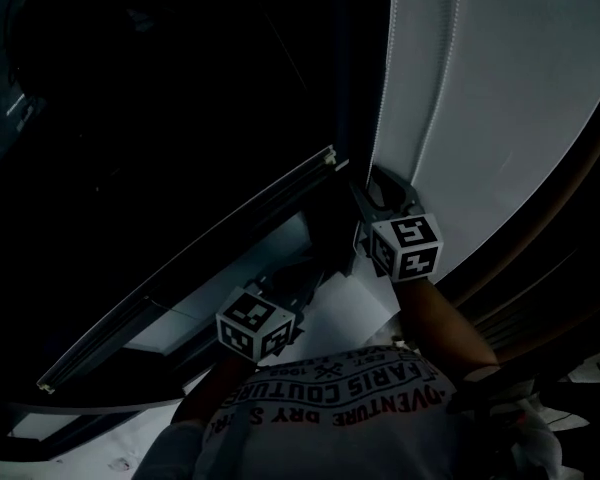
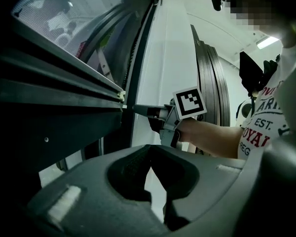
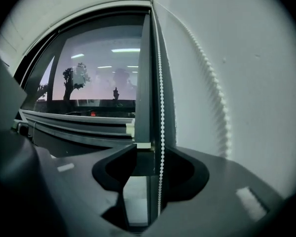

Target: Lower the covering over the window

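Note:
The blind's bottom rail [image 1: 180, 268] runs slantwise across the dark window [image 1: 160, 98], partway down the glass. In the right gripper view the rail [image 3: 79, 127] ends at the dark frame post [image 3: 145, 73]. A white bead chain [image 3: 161, 98] hangs beside that post and passes between the jaws of my right gripper [image 3: 153, 156], which stands open; the pads do not press on it. In the head view the right gripper [image 1: 380, 190] is at the foot of the chain [image 1: 391, 68]. My left gripper [image 2: 149, 158] is shut on nothing and sits lower, near my chest [image 1: 298, 290].
A second bead chain [image 1: 446, 78] hangs over the white wall [image 1: 520, 88] right of the window. A dark curved trim [image 1: 580, 188] borders that wall. The left gripper view shows the right gripper's marker cube [image 2: 190, 102] and the person's forearm [image 2: 212, 137].

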Demonstrator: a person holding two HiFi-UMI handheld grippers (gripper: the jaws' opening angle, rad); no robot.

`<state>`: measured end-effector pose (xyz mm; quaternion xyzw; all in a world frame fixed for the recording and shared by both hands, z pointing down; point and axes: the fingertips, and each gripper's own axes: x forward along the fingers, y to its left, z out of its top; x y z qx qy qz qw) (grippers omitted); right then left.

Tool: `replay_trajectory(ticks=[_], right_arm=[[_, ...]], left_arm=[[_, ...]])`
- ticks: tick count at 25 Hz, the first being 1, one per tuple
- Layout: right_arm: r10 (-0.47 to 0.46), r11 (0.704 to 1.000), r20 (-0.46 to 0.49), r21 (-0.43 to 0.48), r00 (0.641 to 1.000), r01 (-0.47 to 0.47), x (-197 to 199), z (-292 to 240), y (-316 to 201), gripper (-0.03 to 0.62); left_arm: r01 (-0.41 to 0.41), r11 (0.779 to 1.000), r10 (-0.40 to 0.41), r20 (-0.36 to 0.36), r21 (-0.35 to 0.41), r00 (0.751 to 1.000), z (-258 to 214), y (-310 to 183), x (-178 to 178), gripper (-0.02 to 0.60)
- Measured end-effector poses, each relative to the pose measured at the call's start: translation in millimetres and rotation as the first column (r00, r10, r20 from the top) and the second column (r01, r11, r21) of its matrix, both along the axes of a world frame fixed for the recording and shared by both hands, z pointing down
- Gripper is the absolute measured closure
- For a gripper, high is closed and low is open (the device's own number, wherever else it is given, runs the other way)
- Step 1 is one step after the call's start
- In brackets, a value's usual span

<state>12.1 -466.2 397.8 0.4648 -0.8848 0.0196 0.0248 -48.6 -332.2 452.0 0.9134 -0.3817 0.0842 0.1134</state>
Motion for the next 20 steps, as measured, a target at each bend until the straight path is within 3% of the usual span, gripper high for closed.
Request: replay_trajectory(ticks=[6,9,20], right_arm=[[-0.022,1.000,0.005,0.009,1.000,0.022,-5.4,0.1,-0.3,0.470],[-0.072,0.997,0.010,0.007,0.997,0.072,-13.4,0.0,4.3,0.515],[-0.255,0.967,-0.006,0.005,0.967,0.255,-36.3,-5.5,28.1,0.583]], left_arm=[[0.025,1.000,-0.025,-0.005,0.007,1.000,-2.6,2.3,-9.0,0.580],[0.034,0.999,-0.034,0.002,0.003,0.999,-0.5,3.5,-14.5,0.580],[0.073,0.997,-0.073,-0.016,-0.005,0.997,-1.9,10.1,-23.6,0.580]])
